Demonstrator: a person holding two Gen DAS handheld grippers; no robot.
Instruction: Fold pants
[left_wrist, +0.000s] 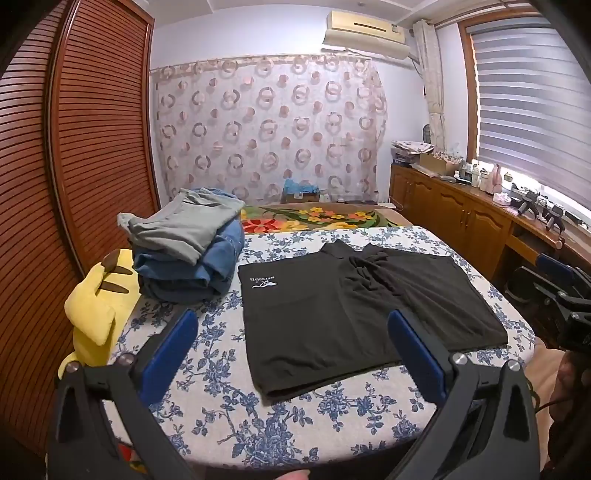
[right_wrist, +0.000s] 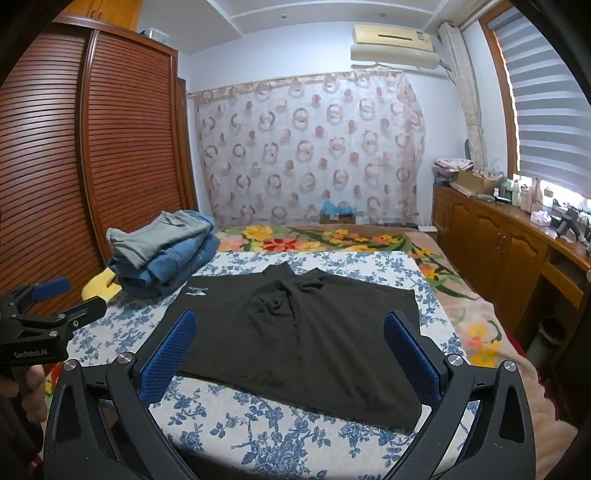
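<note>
While both claws hang above the near edge of the bed (left_wrist: 369, 240), the black pants (left_wrist: 351, 314) lie spread flat on the blue-flowered sheet, at the centre of the left wrist view and running toward 3 o'clock. A small white logo (left_wrist: 264, 282) sits near their corner at 10 o'clock, and the cloth bunches into creases at about 12 o'clock of the garment.

The left claw (left_wrist: 293, 350) has its blue pads as far apart as they go, with nothing between them; the pants' near hem shows through the gap. The right claw (right_wrist: 290, 354) is likewise spread fully wide and grips nothing, its pads framing the pants from above without touching them.

At 10 o'clock from the pants stands a stack of folded clothes (left_wrist: 188, 243), grey on top of blue denim. Just beside it, toward 8 o'clock, lies a yellow plush toy (left_wrist: 98, 302). A wooden louvred wardrobe (left_wrist: 85, 147) fills the 9 o'clock side.
</note>
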